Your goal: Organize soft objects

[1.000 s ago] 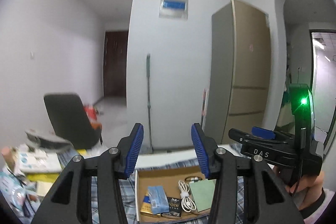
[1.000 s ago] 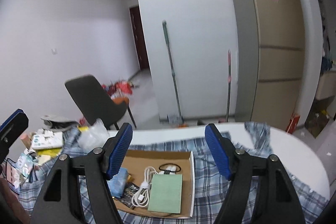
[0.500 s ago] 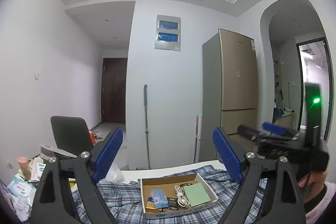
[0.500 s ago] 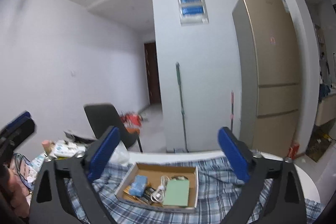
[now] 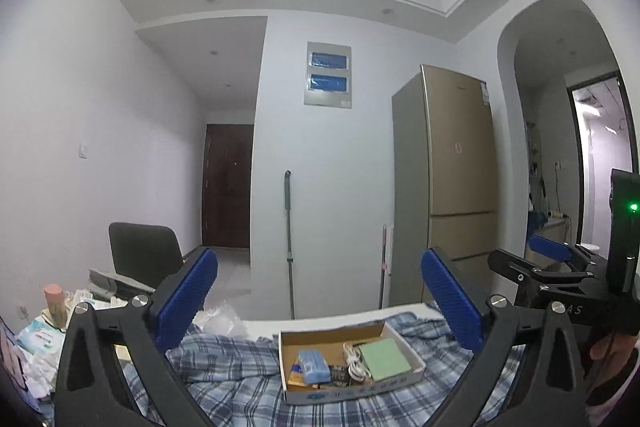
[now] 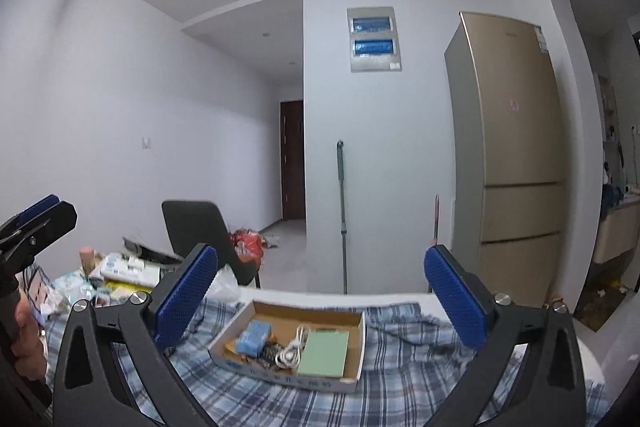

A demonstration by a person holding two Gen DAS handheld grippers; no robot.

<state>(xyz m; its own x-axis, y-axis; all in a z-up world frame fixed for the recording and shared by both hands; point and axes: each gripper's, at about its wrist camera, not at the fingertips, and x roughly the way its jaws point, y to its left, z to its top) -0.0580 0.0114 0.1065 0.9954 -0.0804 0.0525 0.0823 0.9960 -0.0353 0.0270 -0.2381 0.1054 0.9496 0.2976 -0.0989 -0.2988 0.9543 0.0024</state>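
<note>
A blue plaid cloth (image 5: 236, 379) (image 6: 400, 383) lies rumpled over the white table. On it stands an open cardboard box (image 5: 414, 361) (image 6: 356, 337) holding a light blue pack (image 5: 314, 365) (image 6: 252, 335), a white cable (image 5: 354, 361) (image 6: 294, 347) and a green pad (image 5: 384, 355) (image 6: 324, 353). My left gripper (image 5: 318, 303) is open and empty, above and short of the box. My right gripper (image 6: 320, 301) is open and empty, likewise held back from the box. Each gripper also shows at the edge of the other's view.
A pile of tissue packs and papers (image 6: 112, 275) (image 5: 40, 331) sits at the table's left end, with a crumpled clear bag (image 5: 218, 321). Behind the table are a black chair (image 6: 200, 227), a mop handle (image 6: 342, 219), a gold fridge (image 6: 512, 167) and a dark door (image 5: 226, 187).
Both grippers have opened wide and pulled up and back from the box, so the box now looks smaller and lower in both views.
</note>
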